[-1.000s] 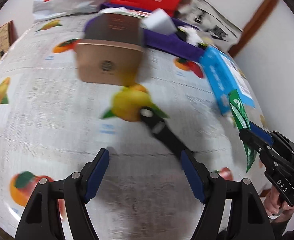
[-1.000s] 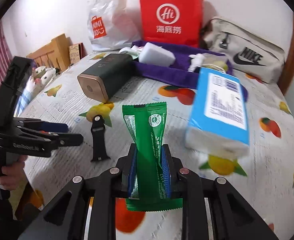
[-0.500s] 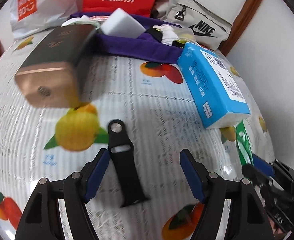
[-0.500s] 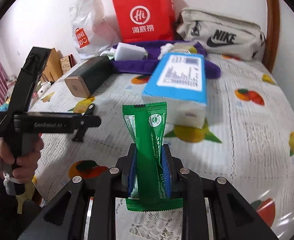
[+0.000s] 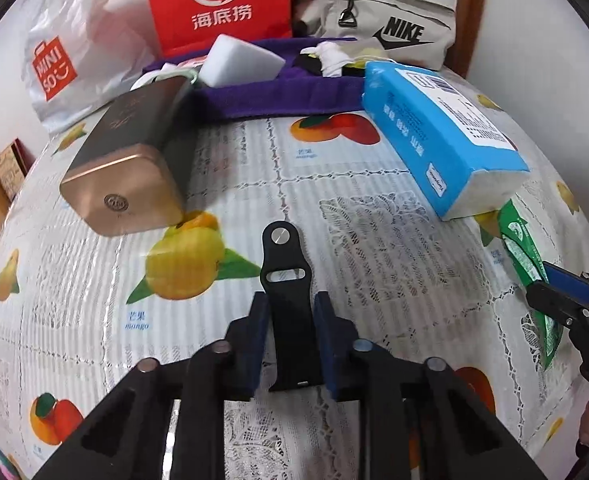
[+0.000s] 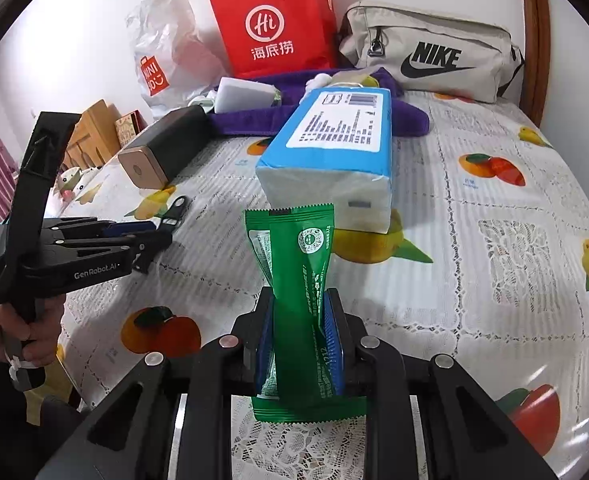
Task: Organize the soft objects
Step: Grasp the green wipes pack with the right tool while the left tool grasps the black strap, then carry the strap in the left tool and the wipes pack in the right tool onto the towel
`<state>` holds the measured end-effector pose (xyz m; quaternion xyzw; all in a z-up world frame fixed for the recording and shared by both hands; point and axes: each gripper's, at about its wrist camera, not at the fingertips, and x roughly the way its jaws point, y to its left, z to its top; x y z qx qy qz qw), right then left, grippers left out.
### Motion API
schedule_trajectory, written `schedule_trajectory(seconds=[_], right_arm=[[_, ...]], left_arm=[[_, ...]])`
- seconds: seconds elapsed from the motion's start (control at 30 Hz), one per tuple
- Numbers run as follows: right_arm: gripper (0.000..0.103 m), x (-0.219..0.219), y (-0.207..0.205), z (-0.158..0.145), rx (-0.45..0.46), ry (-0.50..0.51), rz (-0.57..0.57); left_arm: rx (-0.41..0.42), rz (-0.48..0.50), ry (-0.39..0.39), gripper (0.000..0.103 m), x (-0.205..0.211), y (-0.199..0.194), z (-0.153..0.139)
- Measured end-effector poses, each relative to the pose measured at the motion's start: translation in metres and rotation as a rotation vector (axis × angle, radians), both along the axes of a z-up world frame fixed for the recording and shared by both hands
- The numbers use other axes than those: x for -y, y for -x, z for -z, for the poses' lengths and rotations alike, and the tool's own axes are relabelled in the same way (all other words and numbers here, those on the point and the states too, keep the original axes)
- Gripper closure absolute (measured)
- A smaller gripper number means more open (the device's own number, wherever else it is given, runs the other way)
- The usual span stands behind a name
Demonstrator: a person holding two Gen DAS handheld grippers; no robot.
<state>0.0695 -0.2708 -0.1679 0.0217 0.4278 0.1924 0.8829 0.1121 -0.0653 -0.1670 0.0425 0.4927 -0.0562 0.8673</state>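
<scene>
My left gripper [image 5: 290, 300] is shut on a black watch strap [image 5: 284, 264] that lies on the fruit-print tablecloth [image 5: 334, 184]; its blue pads press both strap edges. It also shows in the right wrist view [image 6: 154, 236]. My right gripper [image 6: 299, 296] is shut on a green snack packet [image 6: 298, 264], held upright above the cloth; the packet also shows at the right of the left wrist view [image 5: 522, 248]. A blue tissue pack [image 6: 334, 152] lies just beyond the packet.
A dark box with a copper end [image 5: 130, 160] lies left of the strap. A purple cloth [image 5: 278, 92] at the back holds a white sponge [image 5: 242, 62] and small items. Behind stand a red paper bag [image 6: 278, 24], a Miniso plastic bag [image 6: 162, 56] and a Nike pouch [image 6: 434, 48].
My left gripper swung round over the strap, moved forward and shut on it. My right gripper kept its hold on the green packet and turned towards the tissue pack.
</scene>
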Motion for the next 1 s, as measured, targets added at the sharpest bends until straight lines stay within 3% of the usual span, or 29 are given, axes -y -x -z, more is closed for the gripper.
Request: schedule_trajectory(seconds=[0.17, 0.37, 0.63, 1.0], right_arm=[[0.079, 0.001, 0.003, -0.004, 0.012, -0.003, 0.009], [0.079, -0.002, -0.002, -0.001, -0.002, 0.015, 0.028], [0.08, -0.005, 0.003, -0.009, 0.002, 0.025, 0.05], [0.08, -0.007, 0.002, -0.021, 0.007, 0.057, 0.064]], left_arm=[[0.002, -0.017, 0.061, 0.081, -0.008, 0.001, 0.0], [0.038, 0.0, 0.049, 0.083, -0.003, 0.004, 0.002], [0.017, -0.017, 0.13, 0.083, -0.019, 0.007, -0.005], [0.062, -0.085, 0.168, 0.083, -0.053, 0.019, -0.025]])
